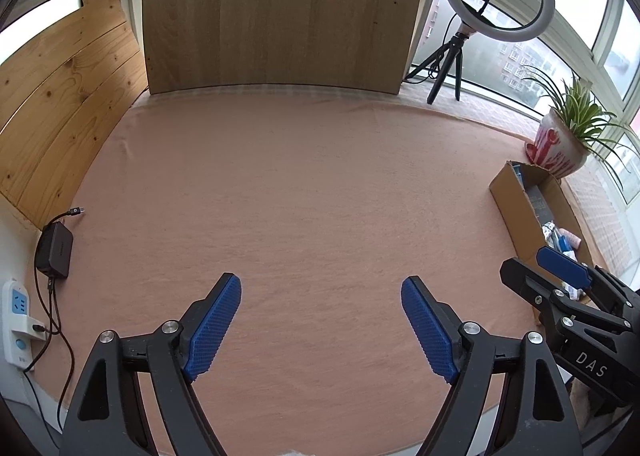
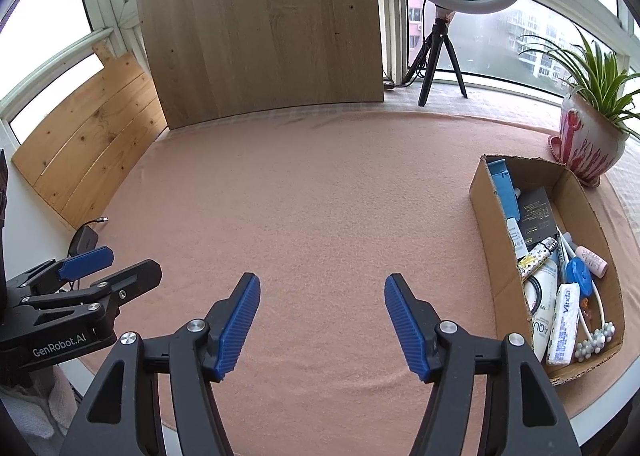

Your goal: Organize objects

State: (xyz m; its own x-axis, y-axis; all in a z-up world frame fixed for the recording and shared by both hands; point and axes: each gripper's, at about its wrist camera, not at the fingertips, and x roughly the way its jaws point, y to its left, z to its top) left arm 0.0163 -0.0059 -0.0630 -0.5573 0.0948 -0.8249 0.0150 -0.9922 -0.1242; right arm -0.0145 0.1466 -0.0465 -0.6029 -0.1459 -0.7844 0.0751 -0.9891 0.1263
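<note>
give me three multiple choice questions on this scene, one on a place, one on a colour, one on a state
1. Where is the cardboard box?
A. right side of the cloth
B. against the back board
C. beside the power strip

2. What colour are the gripper pads?
A. red
B. blue
C. green

3. What is in the right gripper?
A. a tissue pack
B. a bottle
C. nothing, jaws open

Answers: 1 A, it sits by the potted plant at the right edge. 2 B, ribbed blue pads. 3 C, only bare pink cloth shows between its fingers.

Pink-clothed table (image 2: pixel 320 196) — cardboard box (image 2: pixel 486 208), potted plant (image 2: pixel 588 144), tripod ring light (image 2: pixel 442 56), black charger (image 1: pixel 54 250).
</note>
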